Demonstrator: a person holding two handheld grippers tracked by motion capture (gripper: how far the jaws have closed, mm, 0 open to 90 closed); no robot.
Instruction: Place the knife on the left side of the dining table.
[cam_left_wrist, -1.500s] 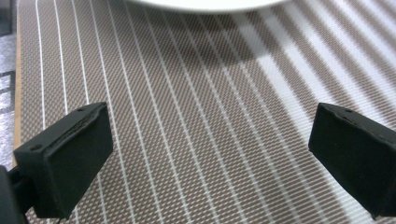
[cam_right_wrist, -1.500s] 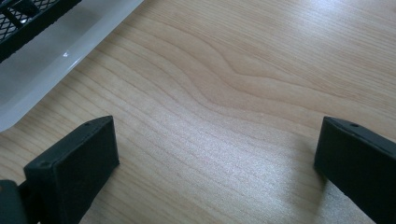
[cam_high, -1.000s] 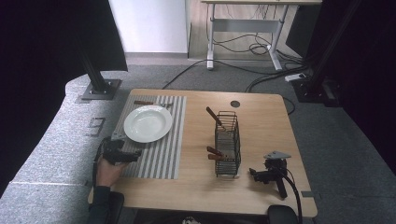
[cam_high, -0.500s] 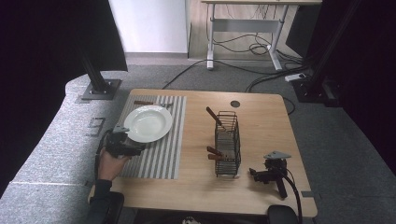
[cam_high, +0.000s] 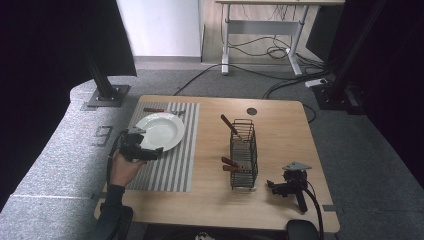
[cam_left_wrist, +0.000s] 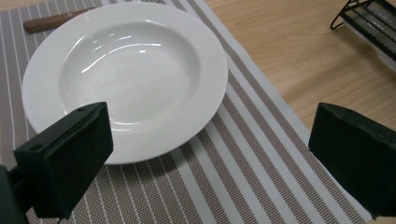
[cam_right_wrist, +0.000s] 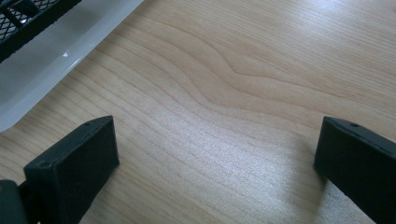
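My left gripper (cam_left_wrist: 205, 154): jaws wide, glossy white round deep plate (cam_left_wrist: 125, 74) just ahead, empty, on striped placemat (cam_left_wrist: 243, 154). My right gripper (cam_right_wrist: 215, 163): jaws wide over bare wood; black wire basket (cam_high: 243, 152) holds wooden-handled utensils (cam_high: 230, 125).

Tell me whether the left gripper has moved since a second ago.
Yes. In the high view the left gripper has gone forward along the striped placemat, from its near left edge up to the white plate, with its open jaws now at the near rim.

White deep plate (cam_high: 161, 131) upright on my striped placemat (cam_high: 170, 160), empty, glossy. Wood-handled utensil (cam_high: 155, 110) lies just behind it. Black wire caddy (cam_high: 243, 152) mid-table holds more wooden handles.
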